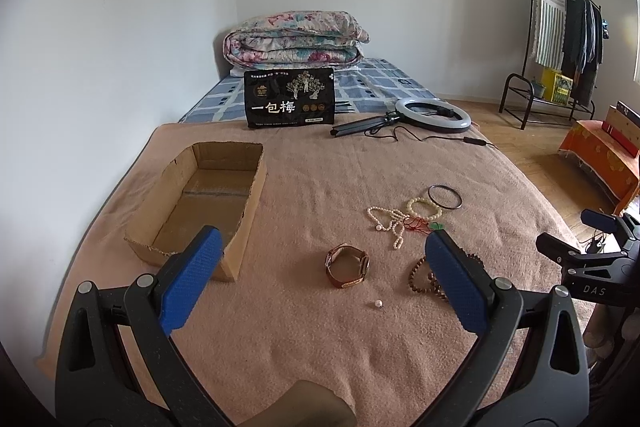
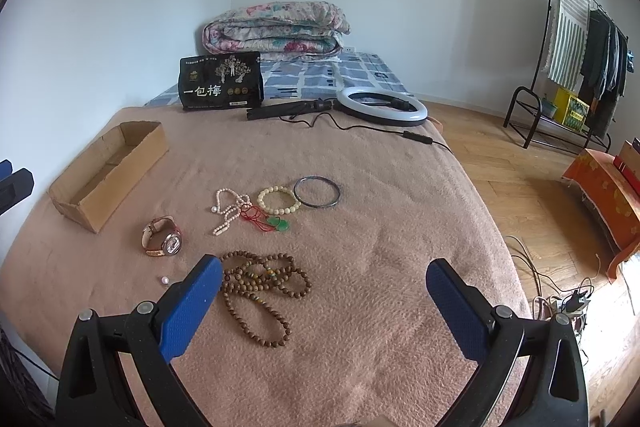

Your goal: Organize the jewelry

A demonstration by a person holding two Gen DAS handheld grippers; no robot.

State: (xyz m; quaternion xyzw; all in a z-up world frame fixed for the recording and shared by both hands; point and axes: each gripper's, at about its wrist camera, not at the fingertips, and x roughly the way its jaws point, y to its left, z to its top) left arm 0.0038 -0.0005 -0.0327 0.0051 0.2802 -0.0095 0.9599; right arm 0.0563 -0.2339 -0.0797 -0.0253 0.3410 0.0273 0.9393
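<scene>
Jewelry lies on a pink blanket (image 2: 380, 227): a brown-strap watch (image 1: 347, 265) (image 2: 162, 235), a pearl necklace (image 1: 387, 219) (image 2: 226, 207), a cream bead bracelet (image 2: 279, 201), a dark bangle (image 2: 317, 191) (image 1: 445, 197), a red cord with a green pendant (image 2: 278, 223), a brown wooden bead string (image 2: 260, 291) and a loose pearl (image 1: 378, 303) (image 2: 164, 280). An empty cardboard box (image 1: 208, 203) (image 2: 108, 171) stands to the left. My left gripper (image 1: 324, 247) is open, above the blanket near the watch. My right gripper (image 2: 324, 275) is open, just above the wooden beads.
A black snack bag (image 1: 289, 98), a ring light with cable (image 1: 432, 115) and a folded floral quilt (image 1: 294, 37) lie at the far end of the bed. A clothes rack (image 2: 572, 51) and an orange-covered bench (image 2: 604, 195) stand on the wooden floor to the right.
</scene>
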